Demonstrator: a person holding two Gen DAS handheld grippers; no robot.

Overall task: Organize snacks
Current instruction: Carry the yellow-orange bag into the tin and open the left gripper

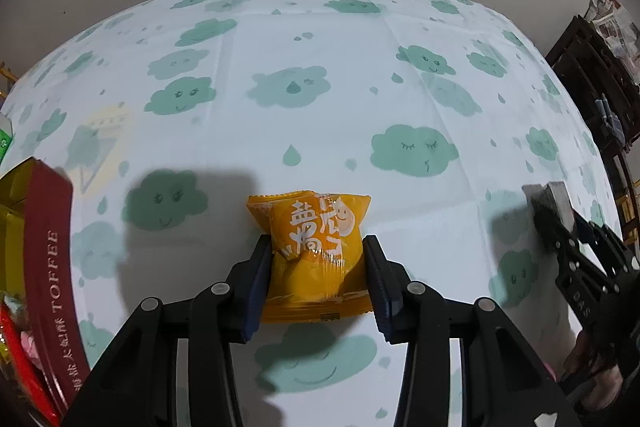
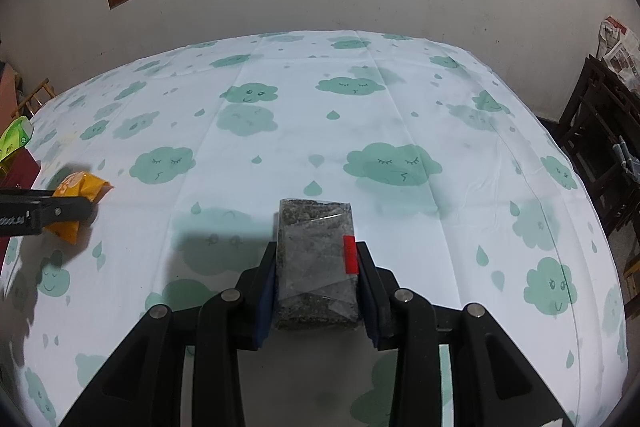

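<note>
My left gripper (image 1: 318, 283) has its jaws closed in on the orange snack packet (image 1: 314, 251), one pad against each long side, with the packet lying on the bench (image 1: 360, 99) at 6 o'clock in the left wrist view. My right gripper (image 2: 316, 287) holds the clear-wrapped dark bar (image 2: 316, 263) the same way, jaws narrow and clamped on its flanks, at 6 o'clock in its own view. From the right wrist camera the orange packet shows at 9 o'clock, gripped edge-on. The red toffee box (image 1: 48, 267) stands open at 8 o'clock in the left view, with other wrapped sweets inside it.

I judge the orange packet light and puffy, its film slick, so the pillow could squirm out under a hard squeeze; holding it mid-body across the width, as now, looks right. The dark bar looks stiffer and denser, a pressed block in loose glossy wrap, so the film may slide over it; I would keep the pads on the block itself, not on the slack ends
</note>
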